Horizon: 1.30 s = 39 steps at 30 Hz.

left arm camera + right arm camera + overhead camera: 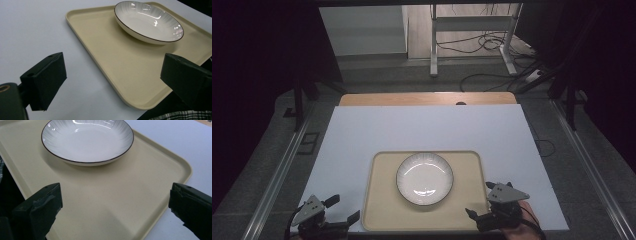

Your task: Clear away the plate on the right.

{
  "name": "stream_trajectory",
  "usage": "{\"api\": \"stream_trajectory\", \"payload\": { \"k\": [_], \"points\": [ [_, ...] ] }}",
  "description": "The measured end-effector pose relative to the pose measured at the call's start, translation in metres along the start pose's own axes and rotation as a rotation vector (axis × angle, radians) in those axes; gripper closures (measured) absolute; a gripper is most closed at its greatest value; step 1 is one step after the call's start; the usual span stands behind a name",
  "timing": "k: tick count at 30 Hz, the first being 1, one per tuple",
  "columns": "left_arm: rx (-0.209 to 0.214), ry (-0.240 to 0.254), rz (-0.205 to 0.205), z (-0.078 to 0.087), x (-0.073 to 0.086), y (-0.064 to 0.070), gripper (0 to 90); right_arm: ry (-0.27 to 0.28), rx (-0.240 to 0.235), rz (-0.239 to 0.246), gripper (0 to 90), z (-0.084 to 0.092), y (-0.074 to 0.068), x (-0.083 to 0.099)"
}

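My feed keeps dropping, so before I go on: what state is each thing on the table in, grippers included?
White shallow bowl with dark rim: upright, empty, resting on the tray, untouched.
Beige rectangular plastic tray: flat on the white table cover, near edge at the table's front.
Left gripper: open, at the tray's near left corner, holding nothing.
Right gripper: open, over the tray's near right corner, holding nothing.

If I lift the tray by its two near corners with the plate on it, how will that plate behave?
The plate looks glazed and glossy, and the tray floor is smooth, so it will probably slide if the tray tilts. It looks ceramic, so likely heavy for its size and breakable. Its shallow, wide form makes tipping unlikely. Both the left claw and right claw are open, touching nothing.
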<state>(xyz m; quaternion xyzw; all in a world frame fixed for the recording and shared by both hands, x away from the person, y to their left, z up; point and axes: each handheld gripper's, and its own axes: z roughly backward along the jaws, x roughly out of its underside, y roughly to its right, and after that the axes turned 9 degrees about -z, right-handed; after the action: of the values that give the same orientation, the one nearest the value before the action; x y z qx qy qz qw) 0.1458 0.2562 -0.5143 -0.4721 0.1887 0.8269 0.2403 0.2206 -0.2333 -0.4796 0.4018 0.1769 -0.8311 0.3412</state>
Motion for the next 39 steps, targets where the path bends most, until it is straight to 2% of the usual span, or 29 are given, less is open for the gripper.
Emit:
{"api": "stream_trajectory", "payload": {
  "k": [17,27,39],
  "points": [
    [-0.001,-0.001,0.004,0.0,0.0,0.0,6.1,0.022,0.016,-0.034,0.0,0.015,0.007,0.009],
    [-0.001,-0.002,0.004,0.0,0.0,0.0,6.1,0.035,0.031,-0.09,0.0,0.027,0.017,0.018],
    [-0.001,-0.002,0.004,0.0,0.0,0.0,6.1,0.055,0.062,-0.12,0.0,0.04,0.026,0.028]
  ]
}}
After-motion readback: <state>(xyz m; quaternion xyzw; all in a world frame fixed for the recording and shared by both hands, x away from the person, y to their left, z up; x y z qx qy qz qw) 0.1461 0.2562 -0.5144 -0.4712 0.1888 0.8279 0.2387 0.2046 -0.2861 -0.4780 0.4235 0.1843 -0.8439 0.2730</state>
